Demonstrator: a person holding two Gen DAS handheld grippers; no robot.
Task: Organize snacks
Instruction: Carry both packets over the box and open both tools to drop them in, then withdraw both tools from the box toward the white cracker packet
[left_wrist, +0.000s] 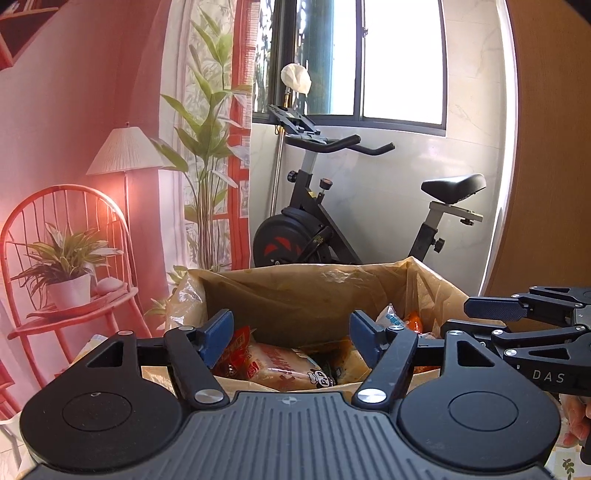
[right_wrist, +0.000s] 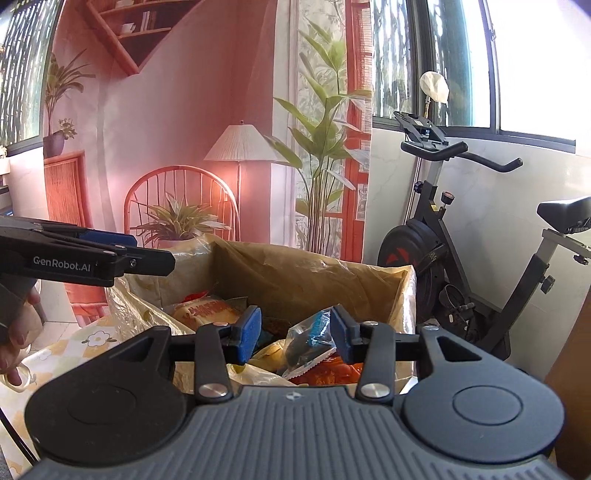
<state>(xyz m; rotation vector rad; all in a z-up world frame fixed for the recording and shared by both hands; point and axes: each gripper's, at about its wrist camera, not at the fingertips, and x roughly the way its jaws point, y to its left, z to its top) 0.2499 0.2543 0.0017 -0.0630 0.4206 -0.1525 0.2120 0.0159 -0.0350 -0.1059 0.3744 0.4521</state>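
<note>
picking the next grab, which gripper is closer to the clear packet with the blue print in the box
Right. The right gripper hangs open directly over the clear blue-print packet. The left gripper is open over the bread packs, with that packet off to its right.

Left tongs (left_wrist: 291, 338) gape over snack-filled box (left_wrist: 303, 295).

"GenRobot.AI" — left gripper (right_wrist: 147, 258) (its side); "DAS" — right gripper (left_wrist: 480, 317).

An exercise bike (left_wrist: 332, 221) stands under the window (left_wrist: 369, 62), beside a printed backdrop (left_wrist: 92, 147).
</note>
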